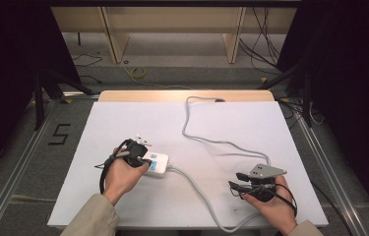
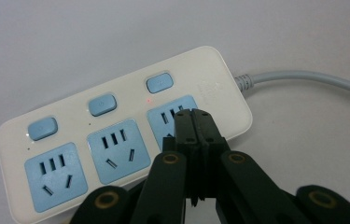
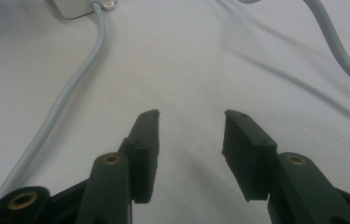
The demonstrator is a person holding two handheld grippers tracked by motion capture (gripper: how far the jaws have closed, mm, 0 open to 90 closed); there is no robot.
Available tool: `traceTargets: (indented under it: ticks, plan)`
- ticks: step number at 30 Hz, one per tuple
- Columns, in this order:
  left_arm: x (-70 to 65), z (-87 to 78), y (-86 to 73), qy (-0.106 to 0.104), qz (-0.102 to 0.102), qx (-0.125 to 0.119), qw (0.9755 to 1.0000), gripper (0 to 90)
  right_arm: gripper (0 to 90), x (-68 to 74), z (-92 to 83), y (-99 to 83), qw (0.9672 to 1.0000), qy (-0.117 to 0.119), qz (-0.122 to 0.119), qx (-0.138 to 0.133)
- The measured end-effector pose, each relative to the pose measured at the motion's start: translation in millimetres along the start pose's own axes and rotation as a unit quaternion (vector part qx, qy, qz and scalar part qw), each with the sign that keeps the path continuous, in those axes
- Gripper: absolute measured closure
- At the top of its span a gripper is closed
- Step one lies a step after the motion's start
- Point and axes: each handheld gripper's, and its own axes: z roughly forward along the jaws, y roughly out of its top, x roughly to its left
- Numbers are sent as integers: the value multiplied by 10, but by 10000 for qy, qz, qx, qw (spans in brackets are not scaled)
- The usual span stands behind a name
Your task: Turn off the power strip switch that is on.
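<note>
Strip: I see a white power strip (image 2: pixel 121 135) lying flat, three blue sockets, three blue switches, a small red light lit.
Place: directly under my left gripper (image 2: pixel 194 122), tips pressed together over the end socket.
Cord: grey cable (image 3: pixel 65 93) trails past my right gripper (image 3: pixel 191 122), whose tips stand apart.
</note>
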Motion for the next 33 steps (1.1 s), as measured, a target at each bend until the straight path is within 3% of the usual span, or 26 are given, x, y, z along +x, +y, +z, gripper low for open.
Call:
traceTargets:
  ticks: [33]
  plan:
    - [25,97,139,8,96,124,9999,896,565,6,8,-2,10000,5,-38,45]
